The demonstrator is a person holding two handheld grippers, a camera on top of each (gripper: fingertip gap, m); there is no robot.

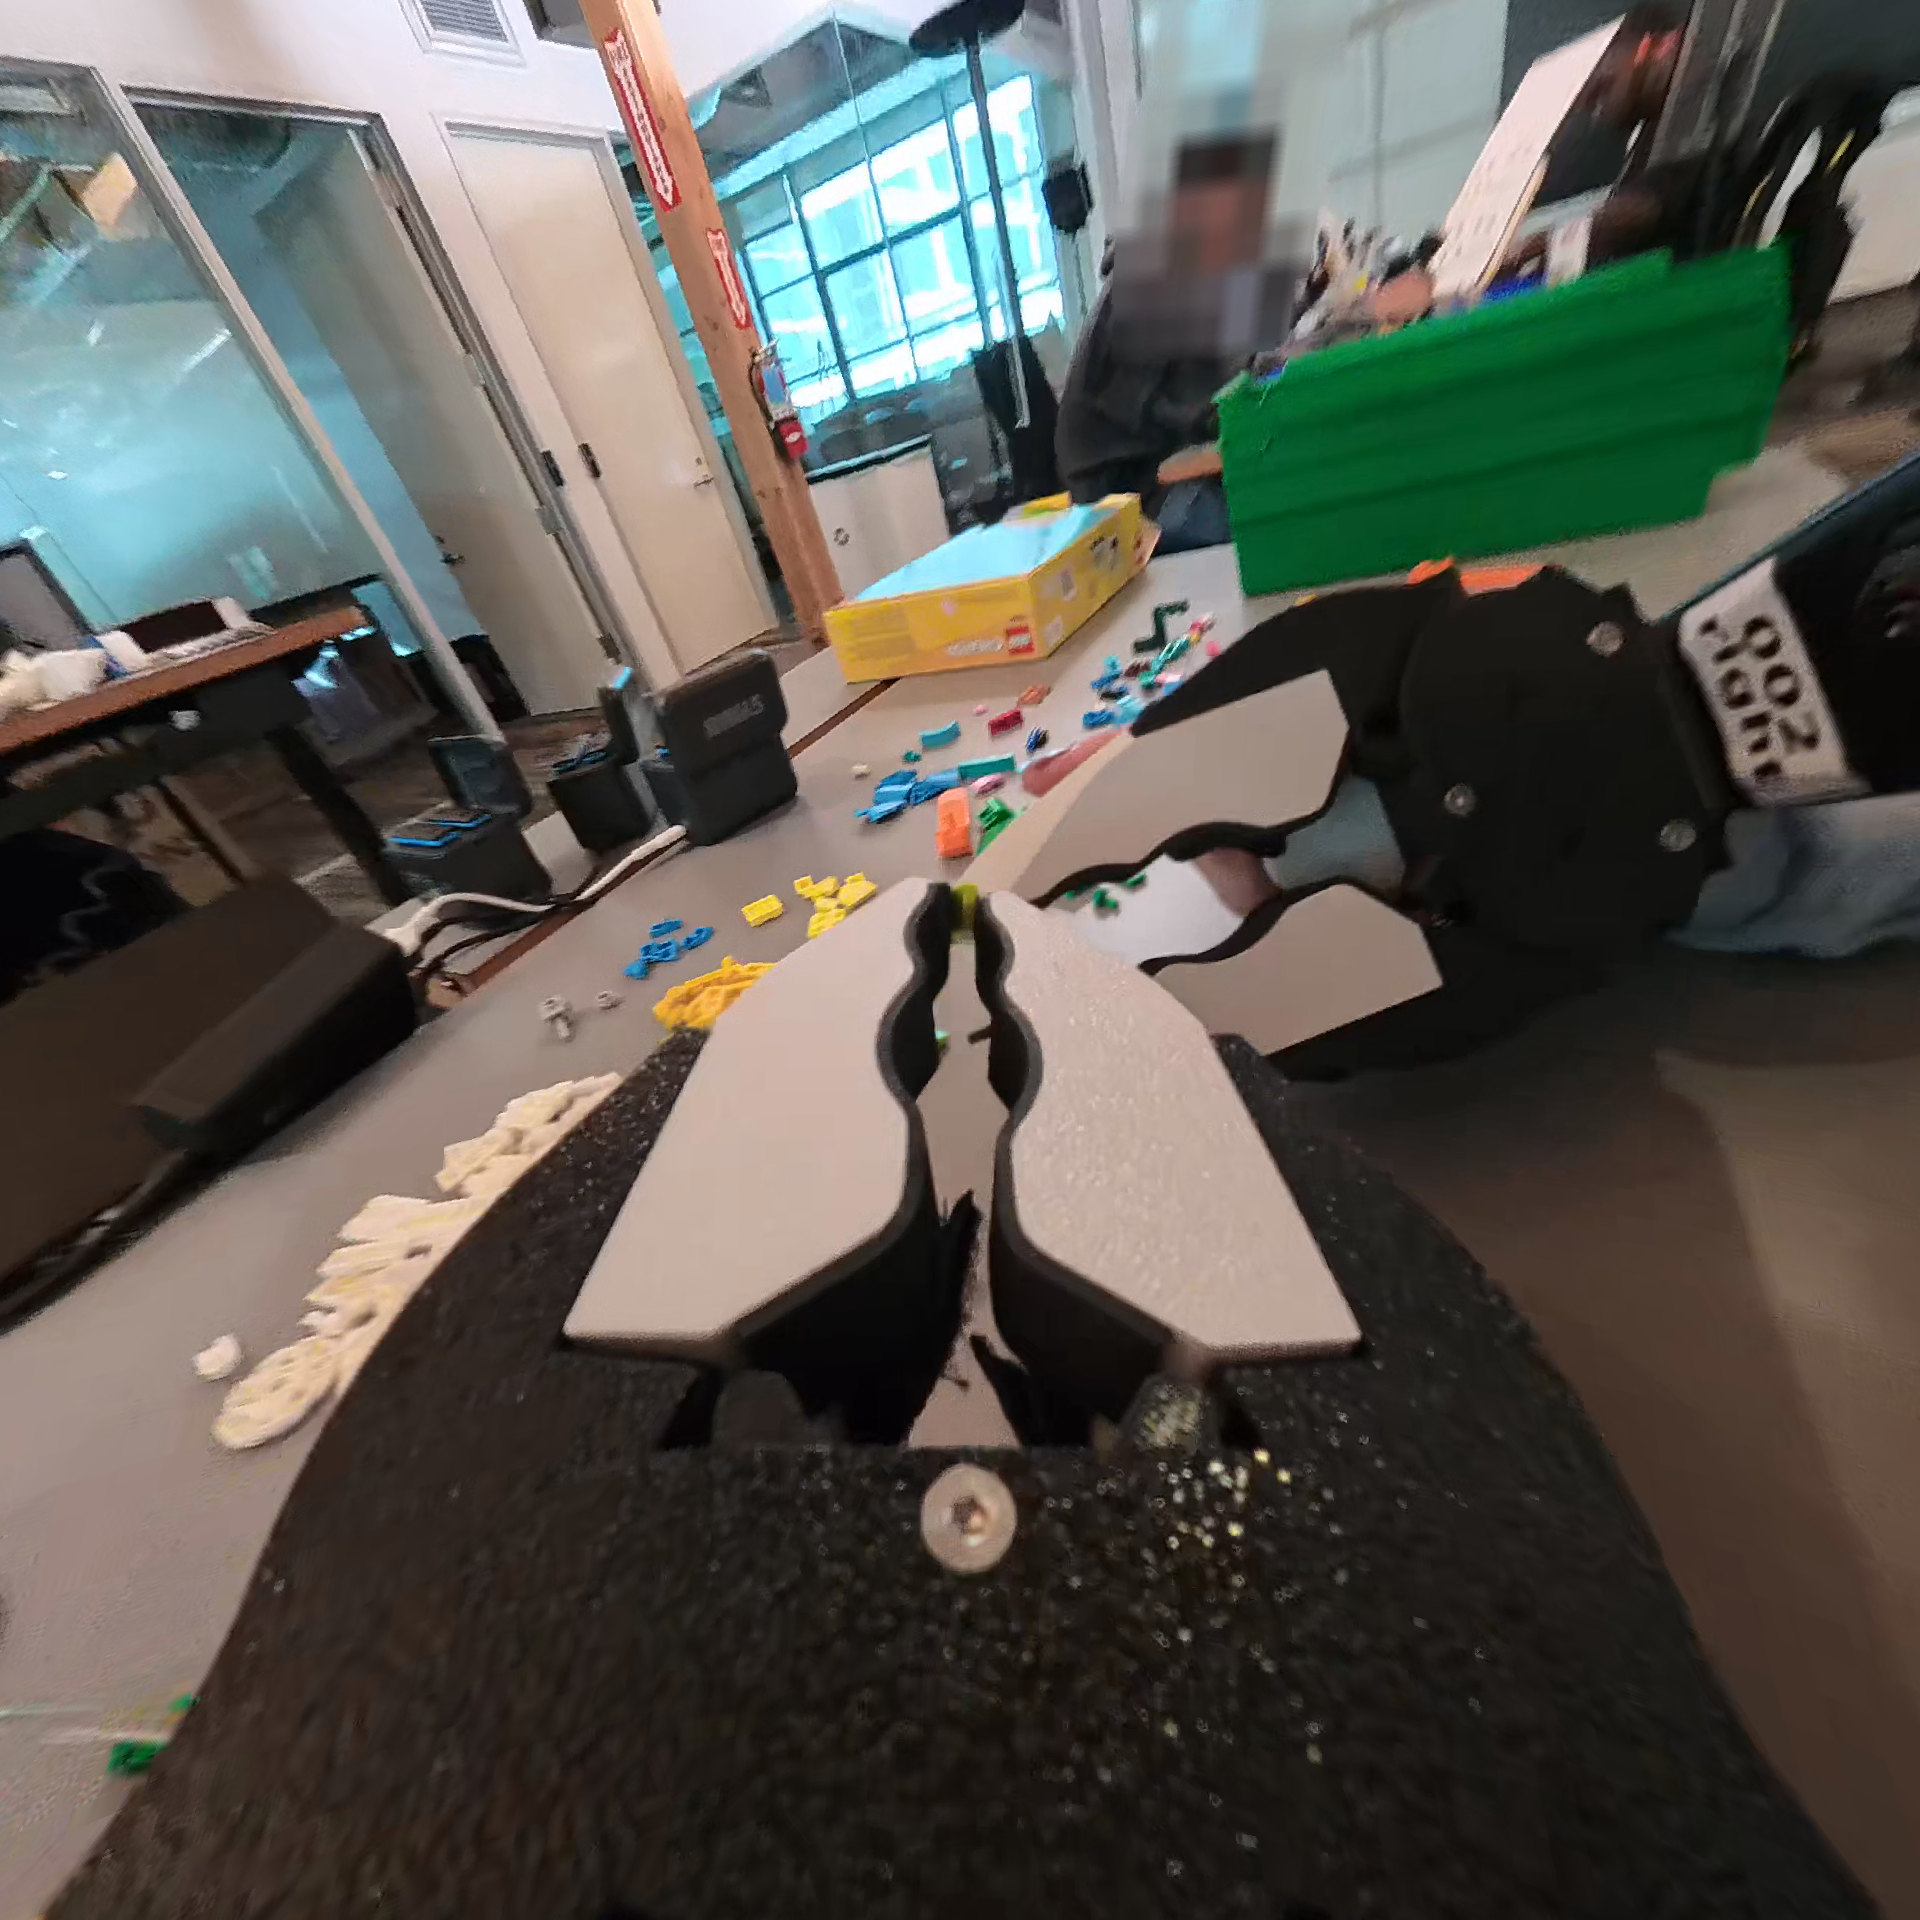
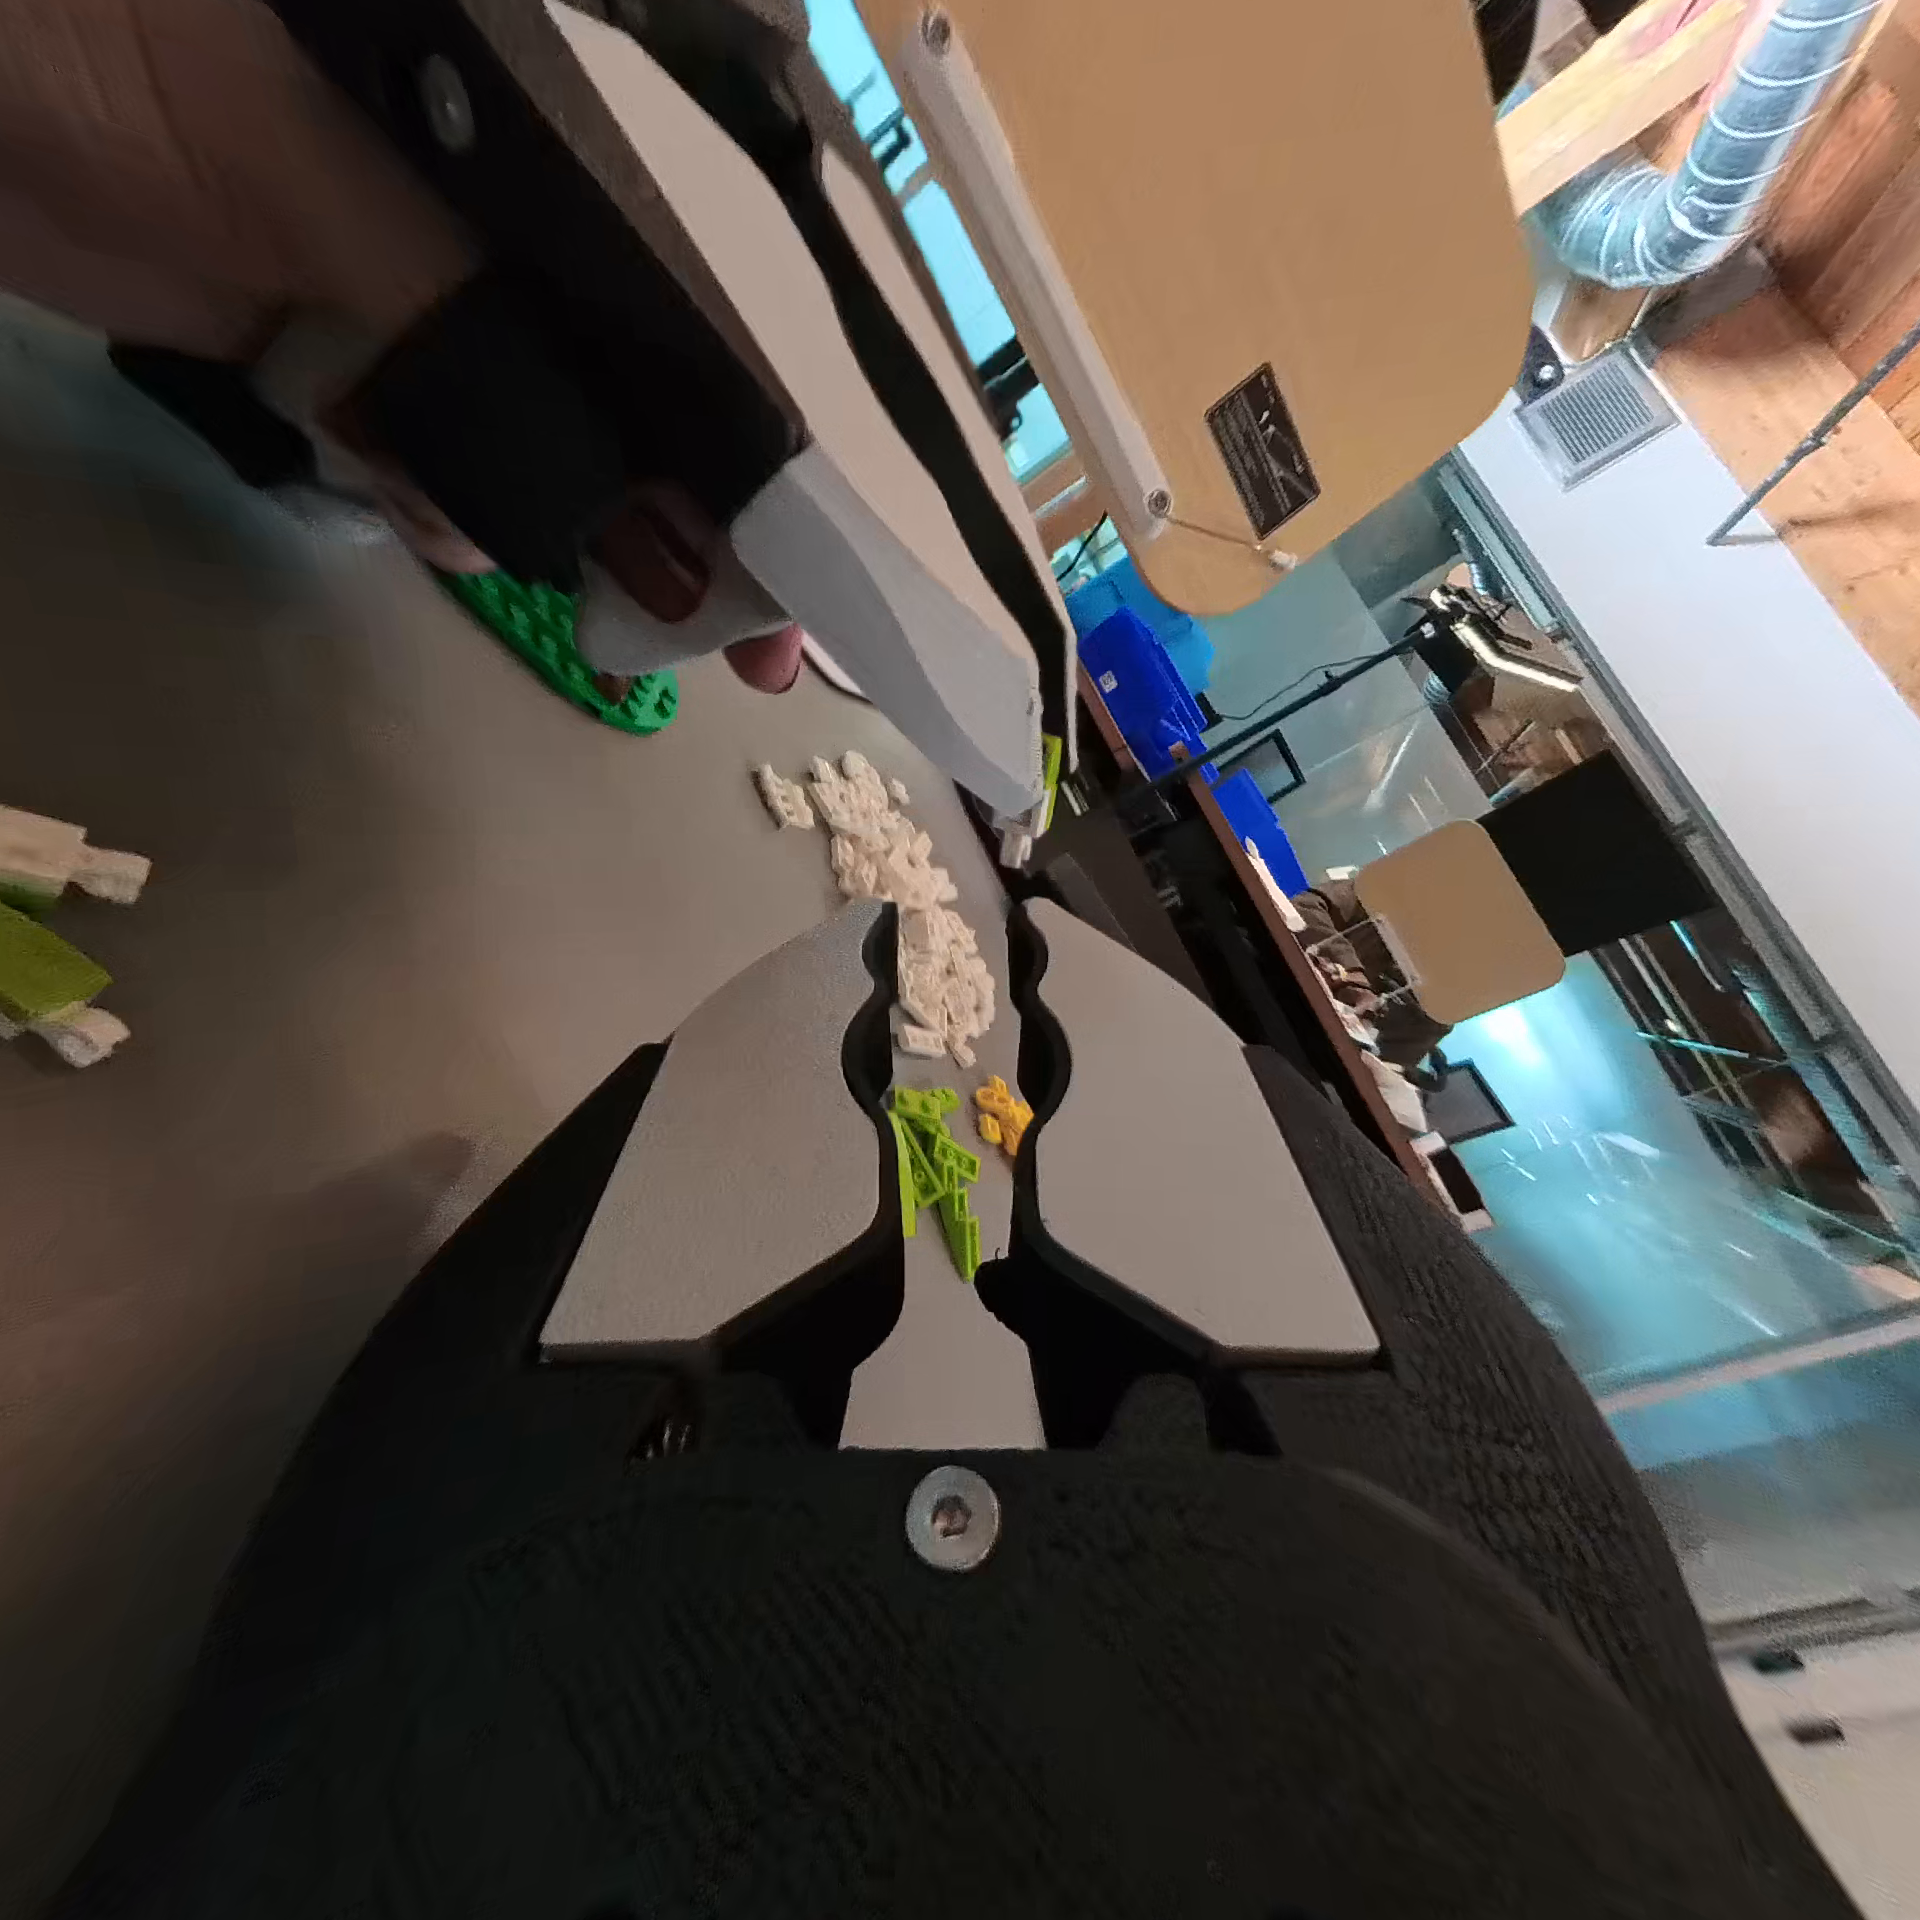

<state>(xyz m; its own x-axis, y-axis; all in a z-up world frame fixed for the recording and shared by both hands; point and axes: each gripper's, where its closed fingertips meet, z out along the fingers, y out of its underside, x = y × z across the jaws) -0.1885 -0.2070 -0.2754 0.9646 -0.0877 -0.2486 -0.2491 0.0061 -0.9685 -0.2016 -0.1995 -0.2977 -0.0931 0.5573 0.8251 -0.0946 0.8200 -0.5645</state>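
My left gripper is shut on a small lime-green brick piece pinched at its fingertips. In the right wrist view the left gripper comes in from the top, and the lime piece shows with a small white piece at its lower end. My right gripper is open with nothing between its pads. It hovers over a pile of white pieces on the grey table. In the left wrist view the right gripper is just right of my left fingertips.
Sorted piles lie on the table: white, yellow, blue, lime. There is also a green baseplate, a lime and white build, a yellow box, a green bin and black units.
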